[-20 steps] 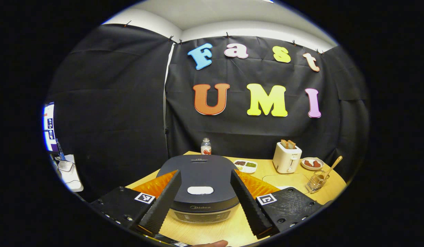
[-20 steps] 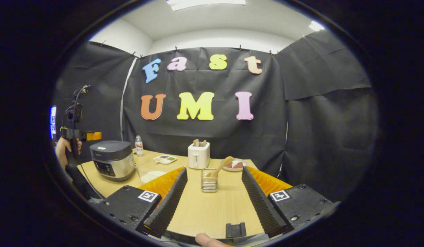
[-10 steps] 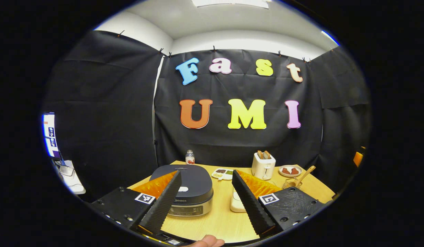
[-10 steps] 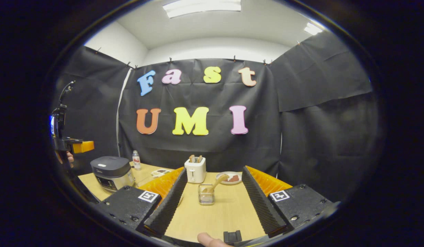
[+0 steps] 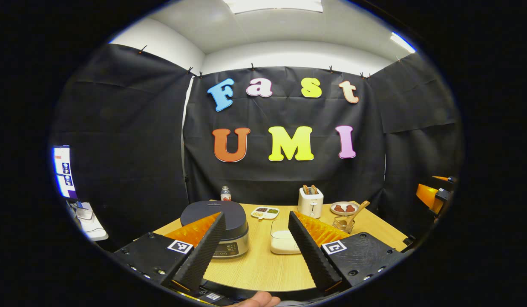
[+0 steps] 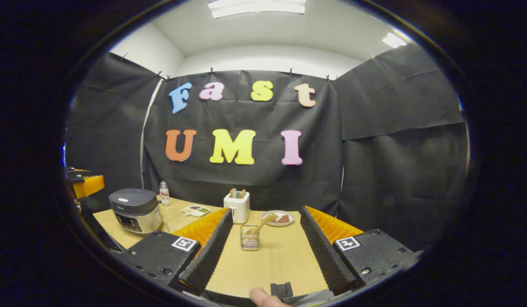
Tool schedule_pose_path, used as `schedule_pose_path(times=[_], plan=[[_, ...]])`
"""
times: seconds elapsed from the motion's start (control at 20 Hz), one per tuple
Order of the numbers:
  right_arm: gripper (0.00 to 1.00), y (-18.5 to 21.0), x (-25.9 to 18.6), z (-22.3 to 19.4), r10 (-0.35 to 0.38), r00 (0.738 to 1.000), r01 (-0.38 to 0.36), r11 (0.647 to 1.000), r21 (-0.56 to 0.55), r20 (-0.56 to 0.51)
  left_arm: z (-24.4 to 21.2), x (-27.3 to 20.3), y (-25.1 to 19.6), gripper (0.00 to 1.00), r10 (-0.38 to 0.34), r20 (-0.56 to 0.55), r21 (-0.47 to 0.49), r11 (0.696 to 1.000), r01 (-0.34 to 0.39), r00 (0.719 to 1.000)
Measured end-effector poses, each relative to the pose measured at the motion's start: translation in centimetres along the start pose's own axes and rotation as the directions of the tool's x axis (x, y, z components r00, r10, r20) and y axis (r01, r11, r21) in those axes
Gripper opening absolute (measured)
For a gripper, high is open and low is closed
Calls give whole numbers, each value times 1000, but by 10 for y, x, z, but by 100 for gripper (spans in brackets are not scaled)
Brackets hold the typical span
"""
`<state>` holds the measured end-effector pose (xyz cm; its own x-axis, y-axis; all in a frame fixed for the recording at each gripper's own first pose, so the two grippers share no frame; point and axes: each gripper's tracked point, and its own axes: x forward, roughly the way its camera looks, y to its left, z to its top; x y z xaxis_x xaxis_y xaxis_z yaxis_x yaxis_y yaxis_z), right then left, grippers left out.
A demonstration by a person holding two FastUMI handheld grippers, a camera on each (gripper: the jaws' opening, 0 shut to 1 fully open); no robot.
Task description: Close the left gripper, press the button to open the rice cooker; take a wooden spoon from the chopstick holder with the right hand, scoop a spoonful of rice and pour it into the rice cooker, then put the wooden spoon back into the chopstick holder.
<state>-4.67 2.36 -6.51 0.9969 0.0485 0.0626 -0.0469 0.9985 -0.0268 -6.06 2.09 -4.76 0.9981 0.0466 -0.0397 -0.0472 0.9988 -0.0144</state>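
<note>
While the left gripper view looks along the desk (image 5: 263, 273), the left gripper (image 5: 255, 245) hangs above the near edge with its 2 fingers spread wide and nothing between them. The cooker (image 5: 216, 219) sits ahead, partly behind the left finger, its lid down. A clear box of rice (image 5: 282, 241) stands just inside the right finger. Farther ahead and to the right are the holder (image 5: 342, 222) with the spoon (image 5: 358, 209) leaning out of it, a toaster (image 5: 310, 201), a plate (image 5: 343, 208), a divided dish (image 5: 265, 212) and a small bottle (image 5: 225, 193). The right gripper (image 5: 433, 197) shows at the far right edge.

Seen from the right gripper view, the right gripper (image 6: 263, 251) is also open and empty, fingers set wide over the desk (image 6: 267, 264). The holder (image 6: 249, 236) stands ahead between the fingers, nearer the left one, with the spoon (image 6: 262, 222) tilted to the right in it. Beyond are the toaster (image 6: 236, 206) and plate (image 6: 278, 218). Far to the left sit the cooker (image 6: 135, 210), bottle (image 6: 163, 193) and dish (image 6: 196, 209), and the left gripper (image 6: 86, 184) shows at the left edge. A fingertip (image 6: 261, 296) shows at the bottom.
</note>
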Motion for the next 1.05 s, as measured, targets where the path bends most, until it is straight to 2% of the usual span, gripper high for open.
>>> schedule_pose_path(times=[0.25, 0.45, 0.5, 0.55, 1.05], plan=[[100, -9, -6, 10, -14, 1000, 14, 1000, 12, 5, 5, -16, -8, 94, -22, 27, -23, 999, 22, 999], [100, -10, -11, 16, -5, 1000, 5, 1000, -2, 8, 14, -16, -6, 94, -20, 55, -6, 1000, 20, 998], [100, -12, -12, 18, -12, 1000, 12, 1000, -1, 6, 12, -17, -9, 89, -31, 54, -7, 999, 31, 998], [100, -13, -12, 18, -19, 1000, 19, 1000, 0, 3, 11, -17, -11, 94, -38, 53, -10, 999, 39, 998], [100, -8, -23, 22, 5, 1000, -5, 1000, -14, 26, 7, -18, -4, 94, -11, 52, -21, 1000, 12, 999]])
